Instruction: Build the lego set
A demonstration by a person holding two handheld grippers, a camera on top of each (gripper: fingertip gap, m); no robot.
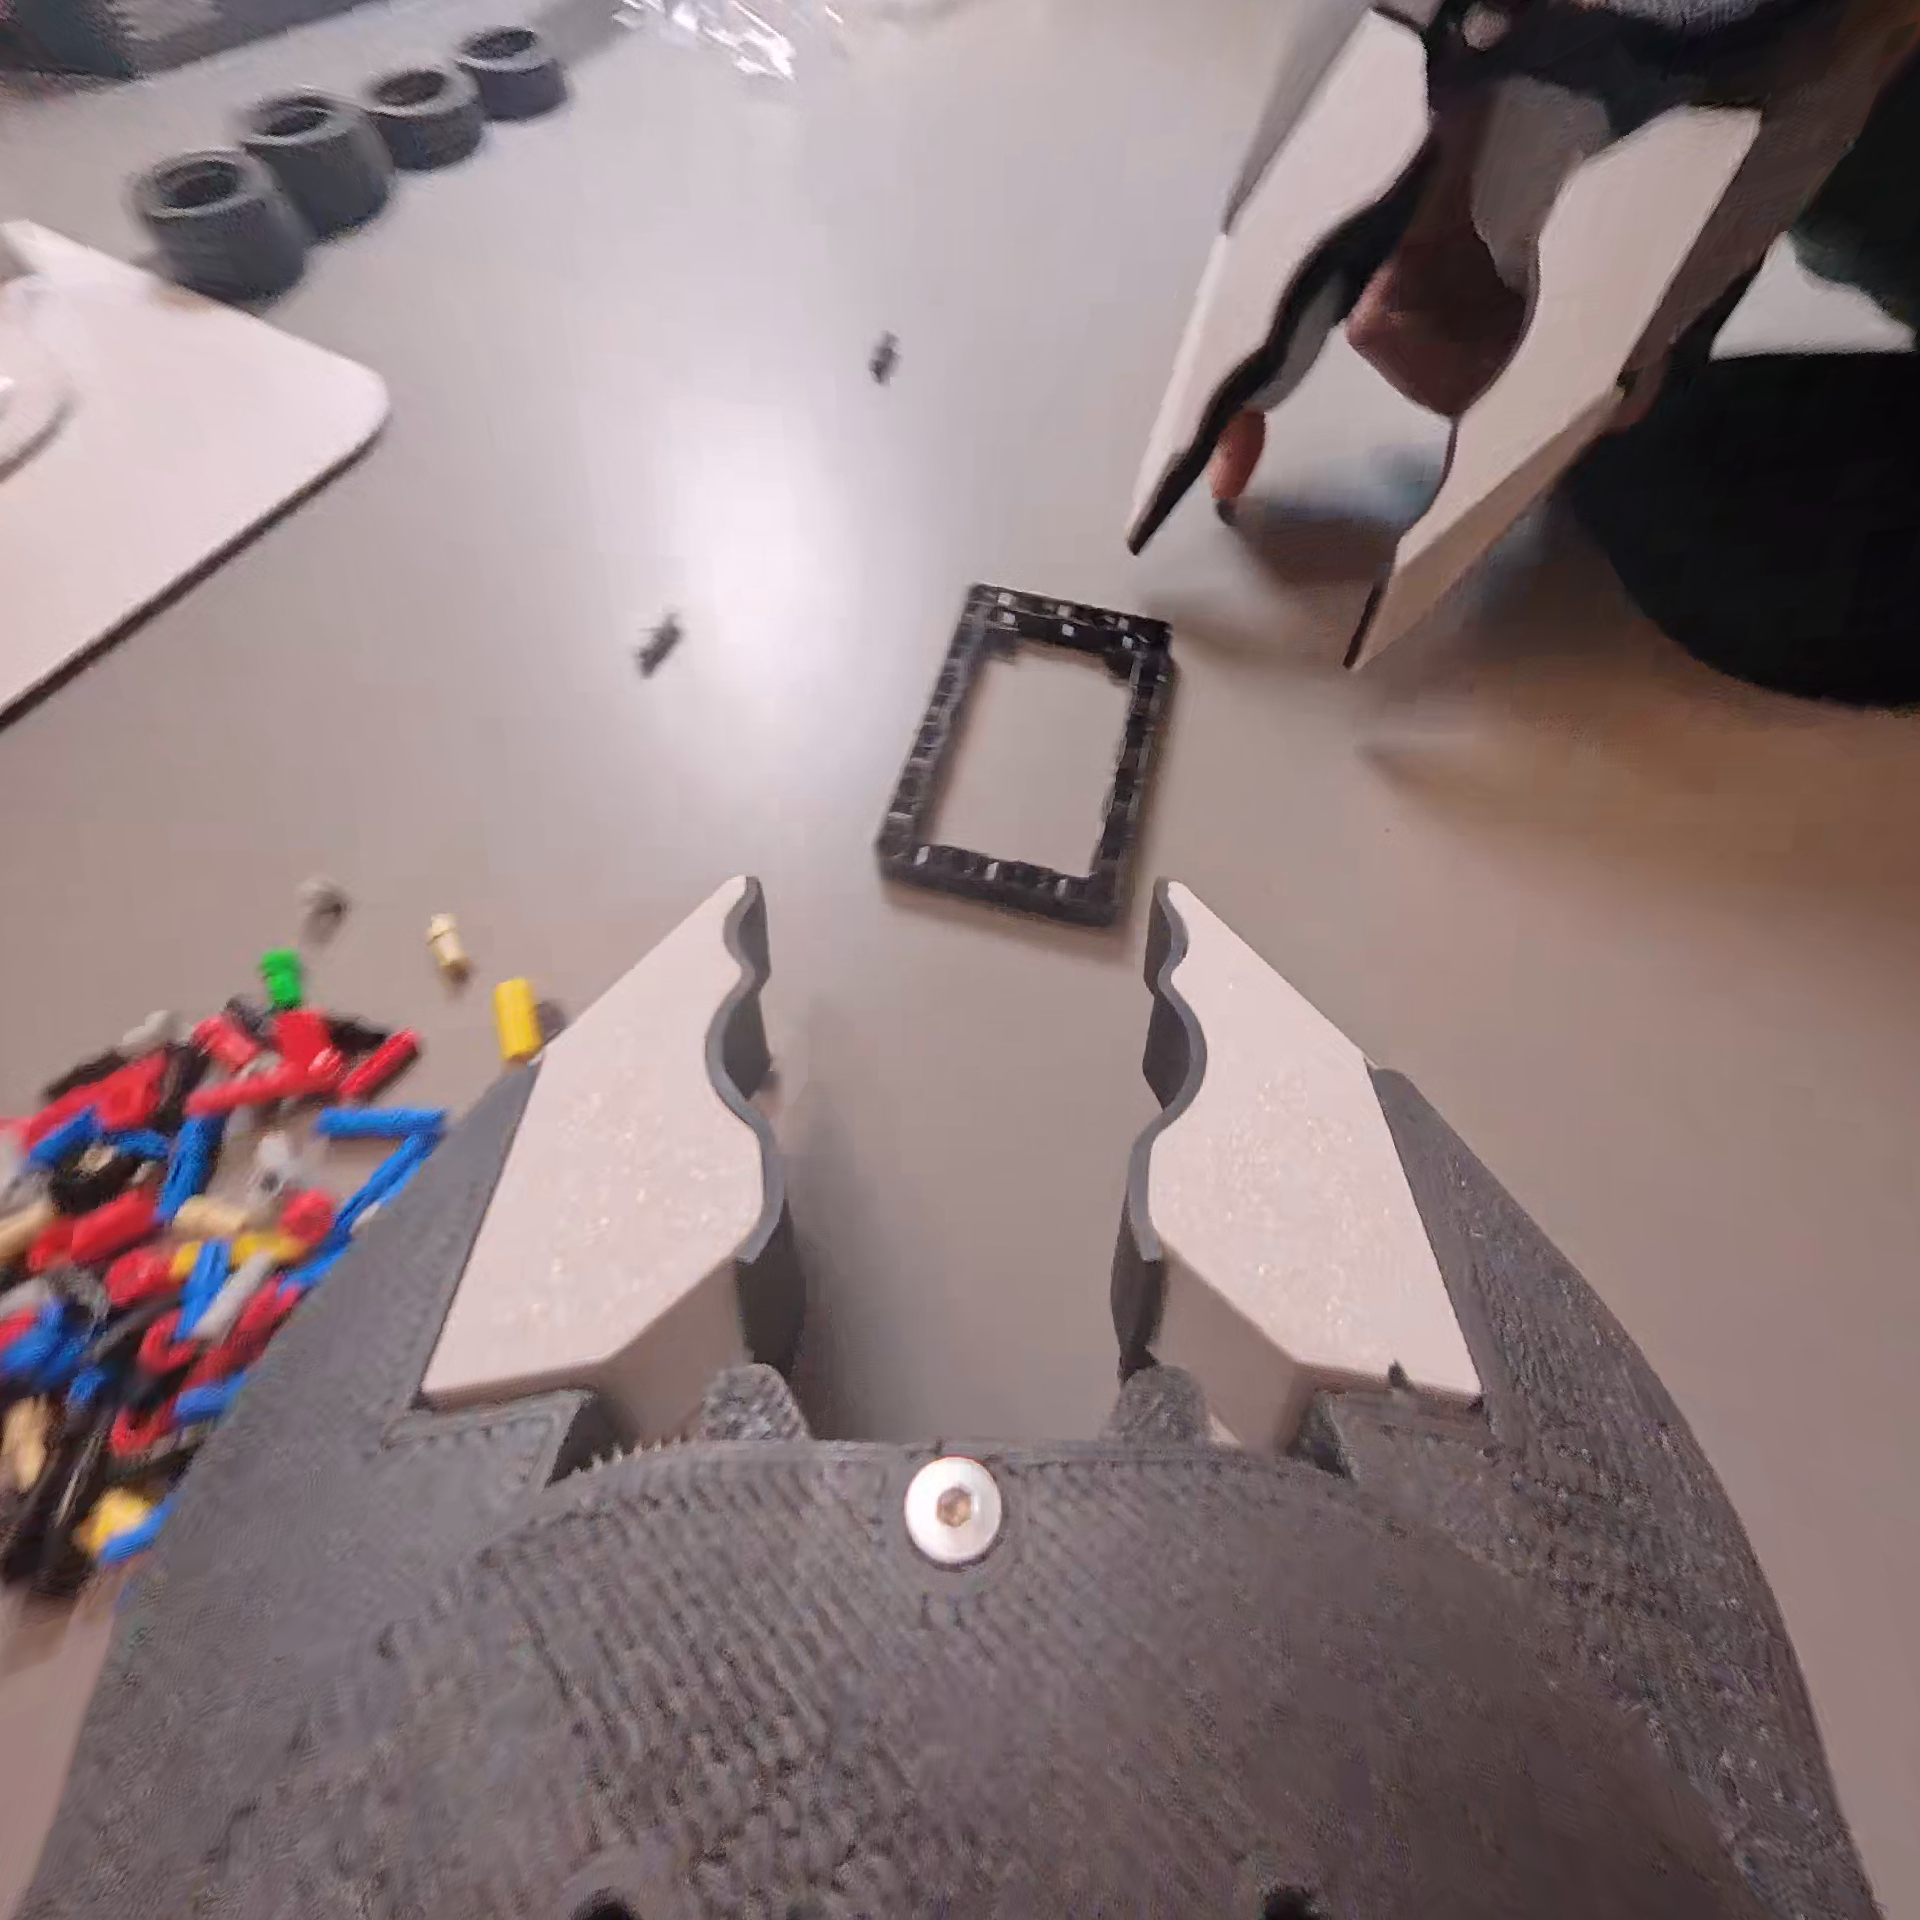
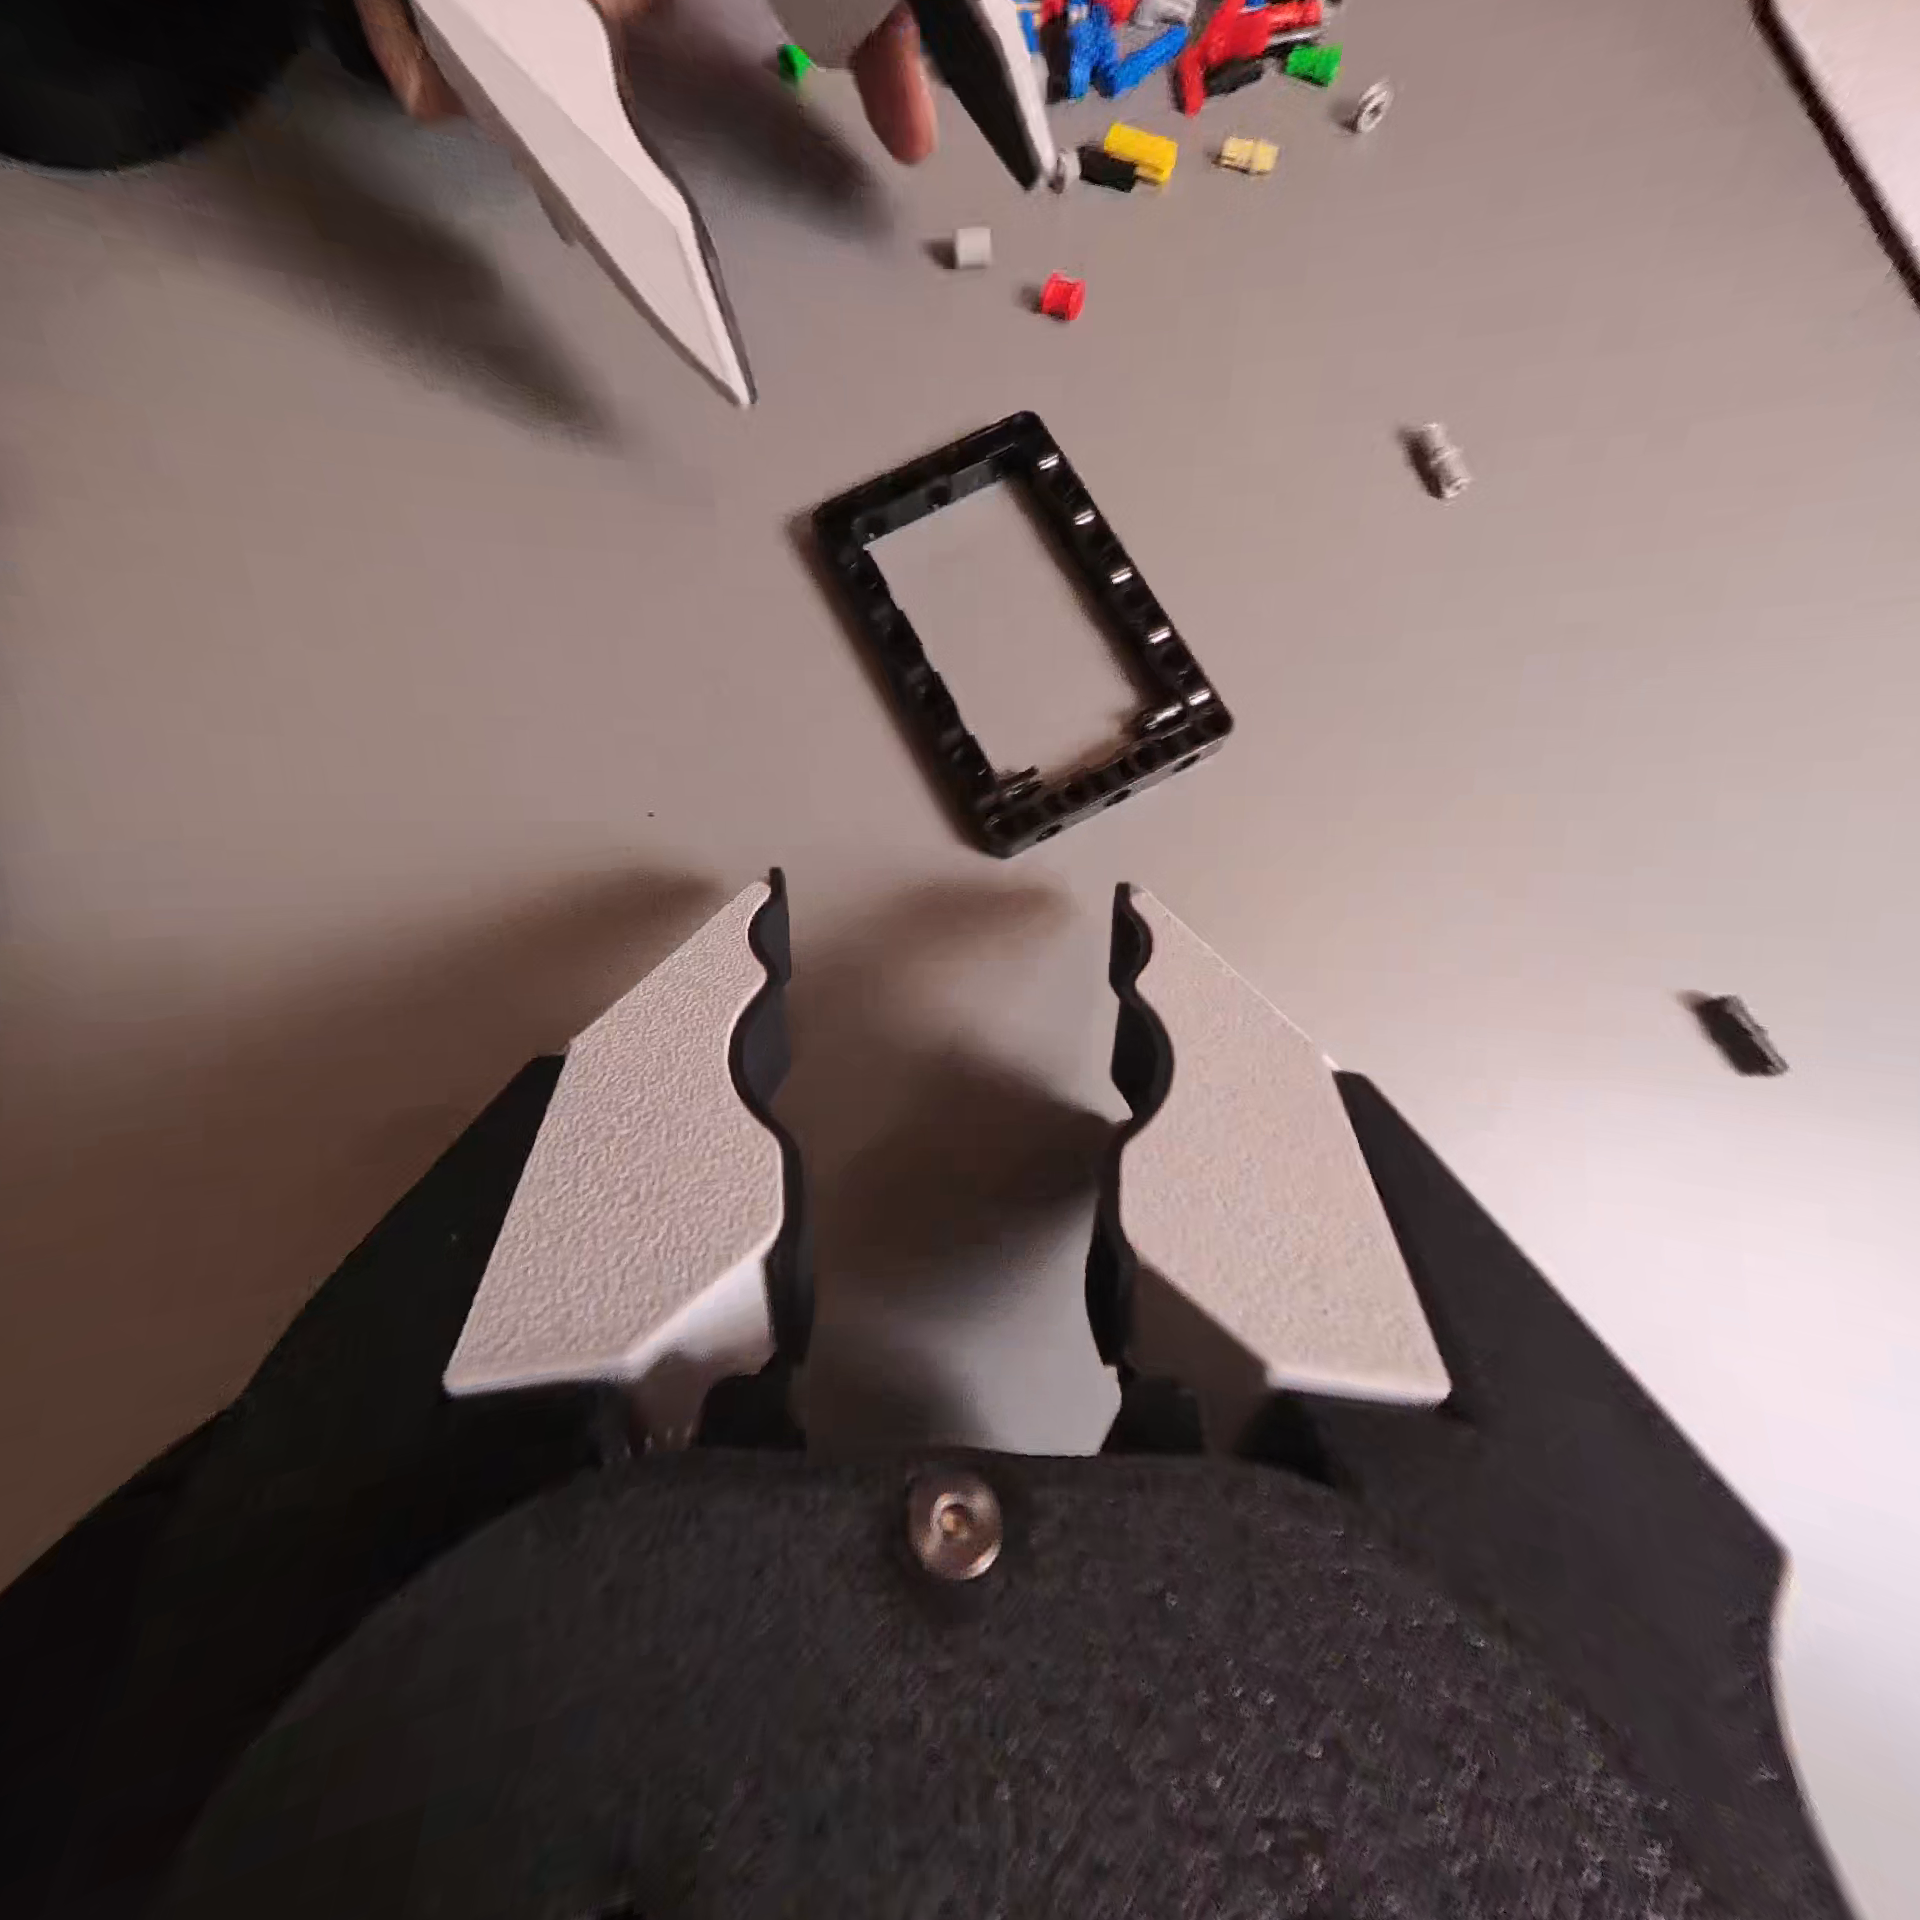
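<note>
A black rectangular lego frame (image 1: 920, 779) lies flat on the grey table; it also shows in the right wrist view (image 2: 1132, 582). My left gripper (image 1: 956, 899) is open and empty, just short of the frame's near end. My right gripper (image 2: 945, 888) is open and empty, just short of the frame's other end. Each gripper shows in the other's view, above the table: the right one (image 1: 1247, 603) at top right, the left one (image 2: 894, 291) at the top. A pile of small red, blue, yellow and black lego pieces (image 1: 177, 1195) lies at the left; it also shows at the top of the right wrist view (image 2: 1164, 52).
Several black tyres (image 1: 343, 145) stand in a row at the far left by a white board (image 1: 156, 436). Loose black pins (image 1: 657, 642) (image 1: 883, 356) lie beyond the frame. A grey pin (image 2: 1436, 459), a black piece (image 2: 1740, 1034), a red bush (image 2: 1062, 295) and a grey bush (image 2: 971, 247) lie scattered. About 10 cm separates my left fingertips from the grey pin (image 2: 1436, 459). It is also in sight in the left wrist view (image 1: 647, 641).
</note>
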